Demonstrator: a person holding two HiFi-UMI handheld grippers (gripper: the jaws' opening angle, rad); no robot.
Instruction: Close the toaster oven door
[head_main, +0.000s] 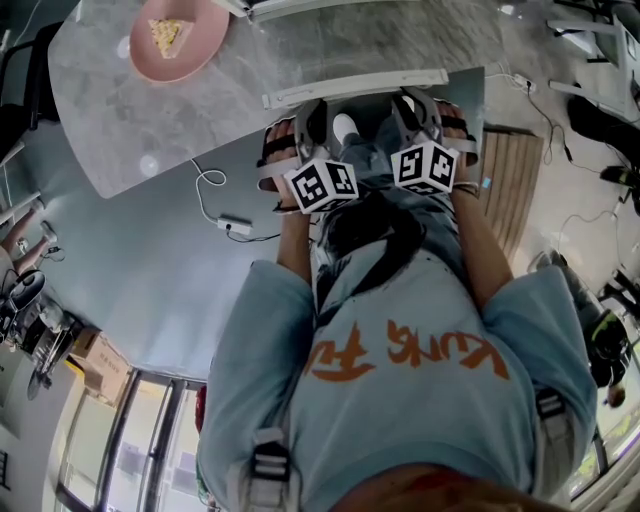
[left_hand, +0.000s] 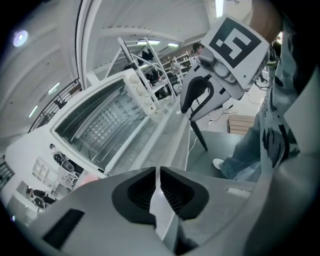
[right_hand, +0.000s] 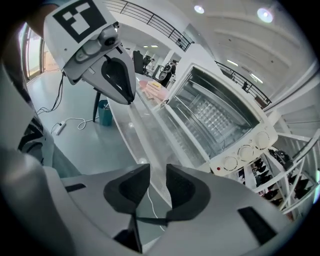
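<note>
The white toaster oven (right_hand: 215, 112) stands open, its wire rack showing. Its glass door (right_hand: 165, 135) lies folded down flat toward me, and the door's white handle bar (head_main: 355, 88) runs across the near edge. Both grippers hover side by side just in front of that door. My left gripper (left_hand: 159, 172) is shut with nothing between its pads. My right gripper (right_hand: 157, 172) is open, a clear gap between empty pads. In the head view the left gripper (head_main: 310, 125) and right gripper (head_main: 420, 115) sit just below the handle bar. The oven (left_hand: 100, 120) fills the left gripper view.
A pink plate (head_main: 178, 38) with a piece of food sits on the marble table (head_main: 100, 120) to the left of the oven. On the floor lie a power strip with a white cable (head_main: 235, 225) and a wooden board (head_main: 510, 180). A blue bin (right_hand: 105, 112) stands by a table leg.
</note>
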